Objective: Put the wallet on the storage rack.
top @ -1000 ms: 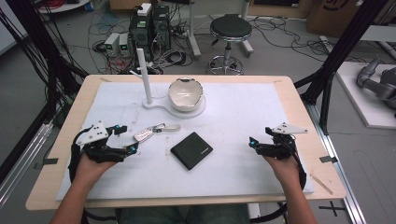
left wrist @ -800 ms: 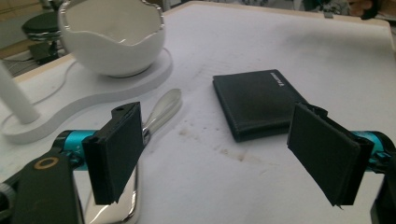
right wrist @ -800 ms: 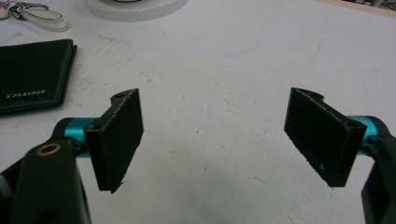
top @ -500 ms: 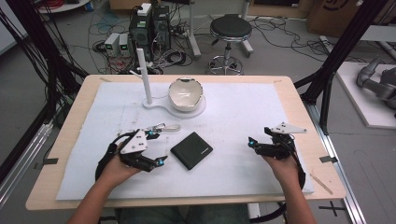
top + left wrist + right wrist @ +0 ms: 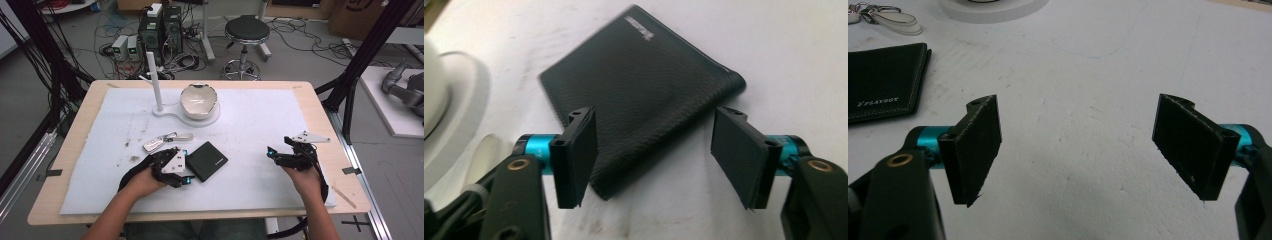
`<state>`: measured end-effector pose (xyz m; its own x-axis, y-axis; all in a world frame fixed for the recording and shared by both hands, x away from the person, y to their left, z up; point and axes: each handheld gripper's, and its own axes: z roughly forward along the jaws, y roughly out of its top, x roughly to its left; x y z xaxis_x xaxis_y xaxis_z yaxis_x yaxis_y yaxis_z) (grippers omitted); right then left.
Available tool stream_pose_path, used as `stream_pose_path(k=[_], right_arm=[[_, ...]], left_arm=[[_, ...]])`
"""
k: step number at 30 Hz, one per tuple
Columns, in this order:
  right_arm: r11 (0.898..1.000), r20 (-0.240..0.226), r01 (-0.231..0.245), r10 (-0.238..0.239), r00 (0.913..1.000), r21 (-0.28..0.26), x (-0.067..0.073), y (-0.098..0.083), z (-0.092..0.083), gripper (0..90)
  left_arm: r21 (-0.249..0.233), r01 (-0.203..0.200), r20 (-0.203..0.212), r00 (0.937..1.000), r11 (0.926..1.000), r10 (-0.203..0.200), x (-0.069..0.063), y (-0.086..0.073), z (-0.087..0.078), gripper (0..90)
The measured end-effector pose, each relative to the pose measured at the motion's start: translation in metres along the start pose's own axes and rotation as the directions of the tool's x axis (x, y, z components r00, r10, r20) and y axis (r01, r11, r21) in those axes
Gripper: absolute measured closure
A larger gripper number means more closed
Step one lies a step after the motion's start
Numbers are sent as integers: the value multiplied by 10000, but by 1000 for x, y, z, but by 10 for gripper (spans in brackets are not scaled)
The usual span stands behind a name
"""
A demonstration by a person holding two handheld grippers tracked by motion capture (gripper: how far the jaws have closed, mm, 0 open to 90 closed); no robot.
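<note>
A black wallet (image 5: 206, 160) stamped "PLAYBOY" in pale letters lies flat near the middle of the white mat (image 5: 260, 120), toward the tabletop's front edge. The left gripper (image 5: 654, 150), jaws just closing but still apart, straddles the wallet's near corner without pressing on it. The right gripper (image 5: 1078, 150) rests toward the mat's right edge, jaws wide over bare mat. A set of keys (image 5: 165, 140) lies just behind the wallet.
</note>
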<state>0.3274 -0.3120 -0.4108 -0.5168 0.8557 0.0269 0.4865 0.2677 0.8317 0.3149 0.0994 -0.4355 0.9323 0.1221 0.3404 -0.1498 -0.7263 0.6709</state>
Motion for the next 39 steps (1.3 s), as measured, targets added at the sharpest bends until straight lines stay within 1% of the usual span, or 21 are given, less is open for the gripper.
stream_pose_path(k=[3,6,9,10,11,13,16,20,22,25,26,27,28,30,31,33,34,35,37,38,39], right_arm=[[10000,-8,-38,38,10000,-37,0,0,-1,201],[10000,26,-36,36,10000,-34,-1,0,-1,202],[10000,11,-22,23,10000,-31,0,0,0,201],[10000,11,-22,23,10000,-31,0,0,0,201],[10000,-15,-12,12,10000,-31,2,0,1,201],[10000,-42,32,-32,10000,-18,3,0,1,202],[10000,-1,41,-41,10000,-60,4,1,0,202],[10000,39,-20,21,10000,-59,2,0,-1,201],[9999,33,-84,84,10000,-55,2,-1,-1,201],[9999,38,-95,95,9999,-43,1,-1,-1,202],[10000,30,-79,79,10000,-41,1,-1,-1,202],[10000,35,-66,66,10000,-43,1,-1,-1,202],[10000,32,-86,86,10000,-36,1,-1,-1,201],[9999,32,-102,102,9999,-23,1,-1,-1,201],[9999,37,-99,99,9999,-23,1,-1,-1,202],[9999,34,-91,91,10000,-54,1,-2,0,202],[10000,31,-72,73,10000,-54,1,-2,0,202],[10000,39,-42,42,10000,-49,1,-2,0,201],[10000,35,-59,59,10000,-44,1,-1,0,201],[10000,17,-88,88,10000,-24,2,-1,0,202],[10000,14,-78,78,10000,-23,2,-1,0,202]], left_arm=[[211,-326,33,9995,9992,325,-3,2,5,414],[230,-747,159,9971,9969,743,-5,3,5,508],[278,-618,97,9981,9977,615,-6,3,5,588],[358,-688,24,9976,9970,687,-6,4,5,588],[406,-732,-69,9973,9965,735,-6,5,5,657],[406,-682,-355,9969,9968,697,-5,5,5,746],[347,-754,-444,9961,9965,769,-5,5,5,818],[362,-925,-639,9935,9951,946,-6,7,3,839],[281,-901,-716,9932,9955,919,-6,8,1,841],[-76,-713,-782,9944,9974,705,-4,8,-7,844],[-311,-650,-976,9933,9974,617,-3,8,-13,845],[-311,-650,-976,9933,9974,617,-3,8,-13,845],[-350,-771,-1120,9910,9964,727,-1,11,-20,846],[-412,-828,-1213,9896,9957,772,-1,13,-23,847],[-529,-891,-1459,9860,9946,806,1,15,-29,847],[-651,-902,-1599,9840,9938,789,2,17,-36,847],[-717,-902,-1764,9814,9933,764,3,17,-39,847],[-871,-852,-1771,9818,9925,688,4,18,-43,847],[-1020,-884,-2000,9775,9908,666,6,20,-50,848],[-1020,-884,-2000,9775,9908,666,6,20,-50,848],[-1196,-866,-2221,9733,9890,584,9,23,-58,847]])
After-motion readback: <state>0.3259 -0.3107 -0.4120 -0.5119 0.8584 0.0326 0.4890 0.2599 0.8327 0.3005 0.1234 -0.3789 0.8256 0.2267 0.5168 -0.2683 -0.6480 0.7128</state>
